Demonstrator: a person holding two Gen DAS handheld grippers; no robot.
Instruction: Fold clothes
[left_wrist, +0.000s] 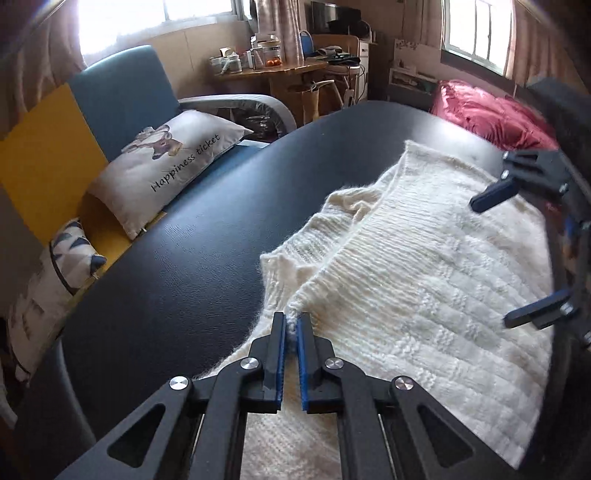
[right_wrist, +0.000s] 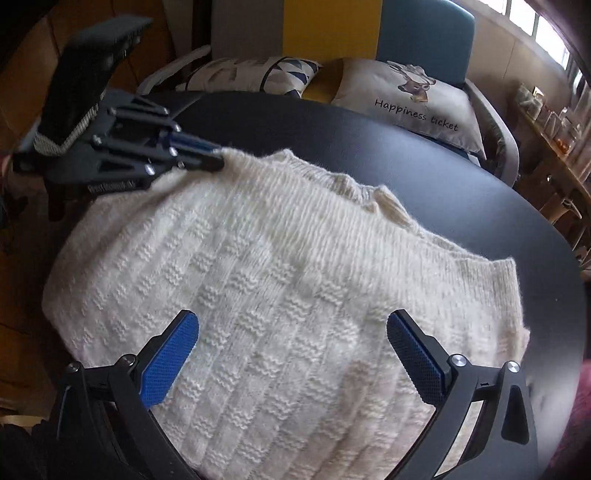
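Observation:
A cream knitted sweater lies spread on the dark round table. My left gripper is shut on a pinched edge of the knit near the sweater's left side. In the right wrist view the same sweater fills the middle, with the left gripper clamped on its far left corner. My right gripper hovers open over the sweater's body, its blue pads wide apart with nothing between them. That open right gripper also shows at the right edge of the left wrist view.
A blue and yellow sofa with a printed cushion and a patterned cushion runs beside the table. A red quilt lies beyond the far edge. A cluttered wooden desk stands at the back under a window.

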